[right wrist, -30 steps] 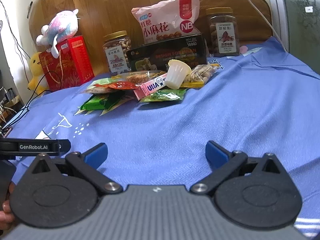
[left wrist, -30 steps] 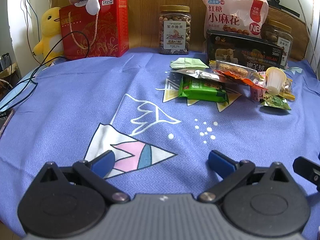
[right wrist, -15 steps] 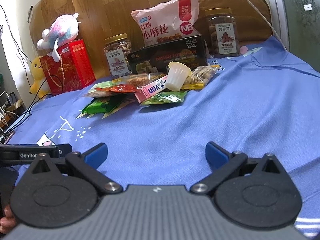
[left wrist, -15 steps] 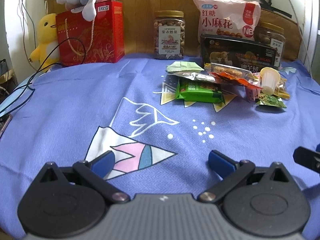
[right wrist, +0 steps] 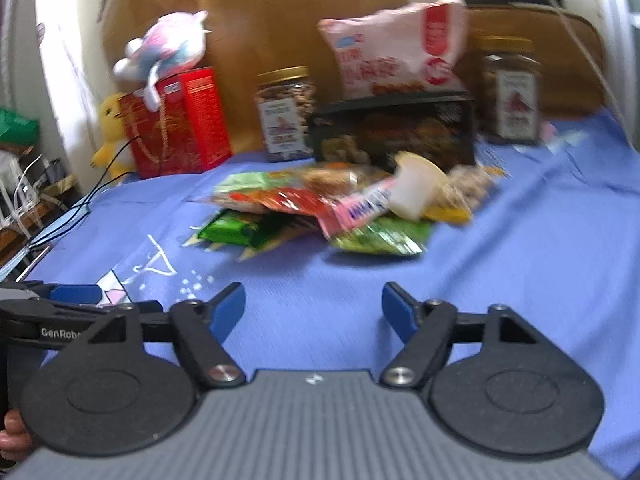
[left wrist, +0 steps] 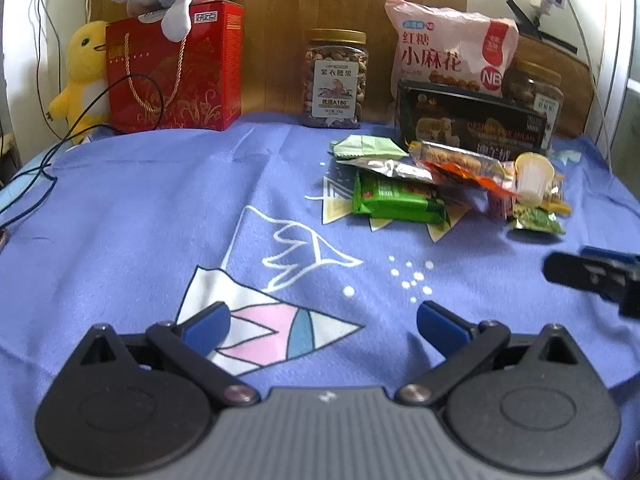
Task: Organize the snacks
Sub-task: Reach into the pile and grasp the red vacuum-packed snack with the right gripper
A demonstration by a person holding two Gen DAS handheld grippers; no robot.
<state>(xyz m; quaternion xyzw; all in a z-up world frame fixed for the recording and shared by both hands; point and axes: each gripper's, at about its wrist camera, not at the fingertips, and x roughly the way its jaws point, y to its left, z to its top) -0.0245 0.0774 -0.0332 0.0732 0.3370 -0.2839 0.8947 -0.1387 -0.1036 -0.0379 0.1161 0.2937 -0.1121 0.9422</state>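
A blue cloth [left wrist: 120,208] carries white, pink and blue line drawings; a green packet [left wrist: 396,200] lies by an orange one [left wrist: 468,172] (red box [left wrist: 176,68] behind).

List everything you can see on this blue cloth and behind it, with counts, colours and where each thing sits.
nut jars: two, clear with gold lids, back row
snack bag: one, pink, back, behind the black box
black box: one, back right
red gift box: one, back left
plush toys: two, a yellow one beside the red box, a pastel one on top
small packets: a loose pile, green, red, silver, centre right
jelly cup: one, white, in the pile
left gripper: open, empty
right gripper: jaws closing, nothing between them
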